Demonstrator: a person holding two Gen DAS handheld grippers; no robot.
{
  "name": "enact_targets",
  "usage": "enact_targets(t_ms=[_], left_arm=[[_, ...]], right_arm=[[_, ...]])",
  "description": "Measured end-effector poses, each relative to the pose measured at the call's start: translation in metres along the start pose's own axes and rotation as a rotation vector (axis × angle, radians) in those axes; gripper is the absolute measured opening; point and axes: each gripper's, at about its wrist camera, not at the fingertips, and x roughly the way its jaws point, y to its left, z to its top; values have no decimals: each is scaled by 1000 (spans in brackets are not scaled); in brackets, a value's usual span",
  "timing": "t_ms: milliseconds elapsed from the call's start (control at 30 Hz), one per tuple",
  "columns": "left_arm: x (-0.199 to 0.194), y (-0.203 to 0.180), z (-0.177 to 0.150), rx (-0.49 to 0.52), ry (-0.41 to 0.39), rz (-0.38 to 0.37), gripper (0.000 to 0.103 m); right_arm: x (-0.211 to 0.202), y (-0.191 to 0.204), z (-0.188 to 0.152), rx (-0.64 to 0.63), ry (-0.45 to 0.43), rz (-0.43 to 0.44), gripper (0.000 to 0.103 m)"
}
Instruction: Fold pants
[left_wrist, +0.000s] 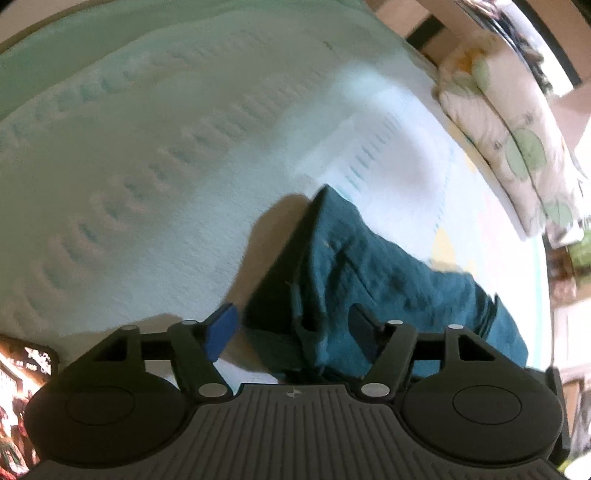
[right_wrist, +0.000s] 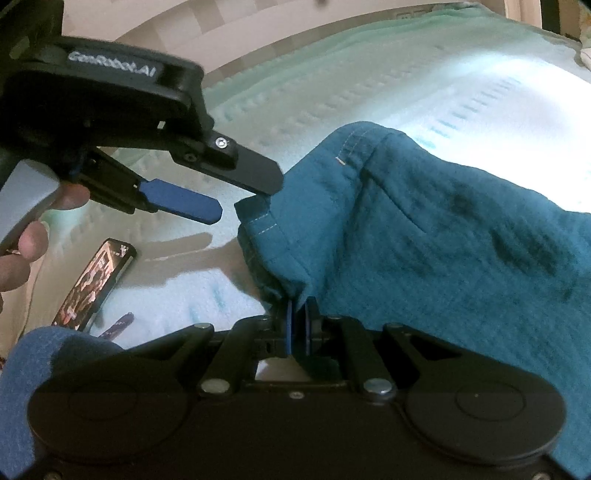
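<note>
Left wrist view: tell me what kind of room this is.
Probably a bedroom. The teal cotton pants lie on a pale mint quilted bedspread covering a wide soft surface, and a cream leaf-patterned pillow sits along its far edge. A dark smartphone with a lit screen rests on the cover.

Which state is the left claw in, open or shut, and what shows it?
Open. The left claw has its two fingers spread wide apart; the teal pants lie beside and under them, with no pad pressing on the cloth.
</note>
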Motion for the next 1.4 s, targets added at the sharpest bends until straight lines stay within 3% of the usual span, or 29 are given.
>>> enact_targets(t_ms=[133,267,467,700,867,933,967,1000,1033,1067,1133,1167,1267,1400], left_arm=[[-5,-12,0,36,-40,-13,65],[14,-14,3,70,27,17,65],[43,-9,-2,150,92,145,67],[49,-2,1,122,93,109,78],[50,-3,5,27,60,109,76],[49,-7,4,52,48,99,64],[48,-10,4,70,45,70,47],[49,-13,5,68,60,34,39],[51,-17,4,58,68,22,39],[52,-20,4,60,65,39,39],[54,-25,3,75,55,73,29],[53,-26,3,68,39,98,13],[46,-19,0,14,7,79,10],[28,-26,-7,49,-56,83,8]], right_arm=[[1,1,-1,-2,-4,-2,13],[2,2,-1,-9,-4,-4,13],[2,1,0,-6,-4,2,13],[1,3,-2,-20,-15,0,13],[-3,5,-9,-17,-31,2,13],[-4,5,-10,-11,-34,6,13],[-4,5,-11,-8,-36,8,13],[-5,3,-12,-6,-38,10,13],[-5,3,-12,-3,-39,12,13],[-6,3,-13,-1,-40,13,13],[-7,1,-12,0,-42,15,13],[-8,1,-13,1,-45,16,14],[-18,0,-13,1,-62,16,20],[-58,-4,-18,19,-137,9,21]])
